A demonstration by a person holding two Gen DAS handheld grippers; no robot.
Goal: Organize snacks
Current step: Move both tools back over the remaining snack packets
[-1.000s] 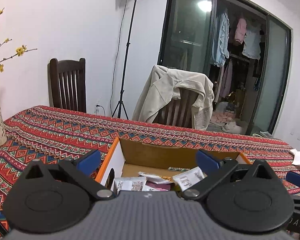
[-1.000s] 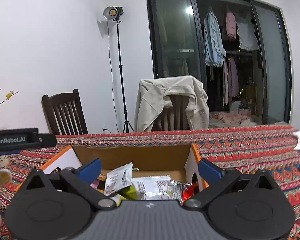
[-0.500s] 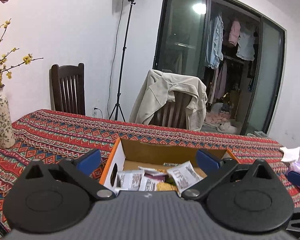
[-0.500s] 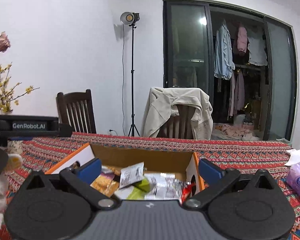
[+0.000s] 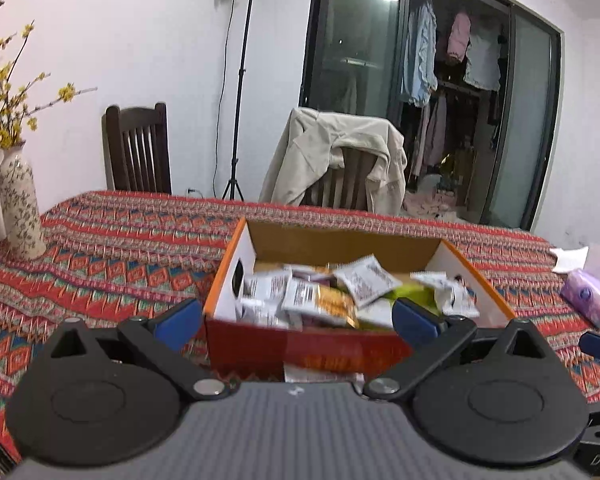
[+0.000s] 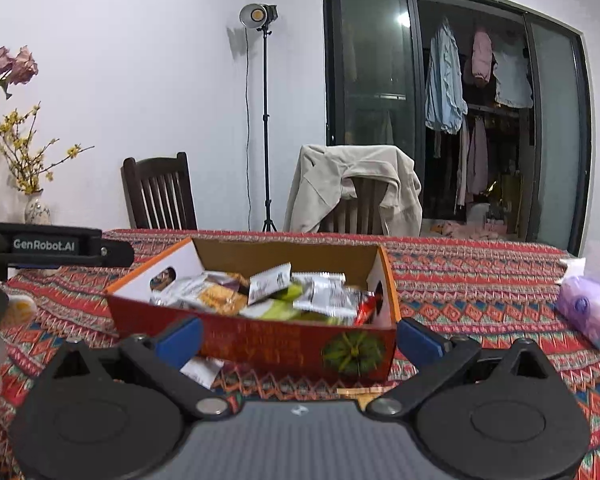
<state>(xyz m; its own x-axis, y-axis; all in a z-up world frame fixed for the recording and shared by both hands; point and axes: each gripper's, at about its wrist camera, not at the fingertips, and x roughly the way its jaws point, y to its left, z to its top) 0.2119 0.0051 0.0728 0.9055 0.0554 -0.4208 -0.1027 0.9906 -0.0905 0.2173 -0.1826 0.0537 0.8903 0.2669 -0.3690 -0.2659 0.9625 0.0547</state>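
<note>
An open red and orange cardboard box (image 5: 300,350) (image 6: 260,344) sits on the patterned tablecloth, filled with several snack packets (image 5: 320,296) (image 6: 268,292). My left gripper (image 5: 298,322) stands open just in front of the box's near wall, nothing between its blue pads. My right gripper (image 6: 300,338) is open too, close to the box's front wall and empty. A white packet (image 6: 202,370) lies on the cloth by the box's near left corner, and a small orange item (image 6: 360,392) lies in front of the box. The left gripper's body (image 6: 40,246) shows at the left edge of the right wrist view.
A flowered vase (image 5: 20,212) stands at the table's left. A purple tissue pack (image 5: 588,298) (image 6: 590,312) and white paper (image 5: 568,258) lie at the right. Two chairs (image 5: 138,148), one draped with a beige jacket (image 5: 340,160), stand behind the table beside a light stand (image 5: 238,80).
Both grippers have risen and drawn back from the box; its red front wall and more of its contents now show. Both stayed open and empty.
</note>
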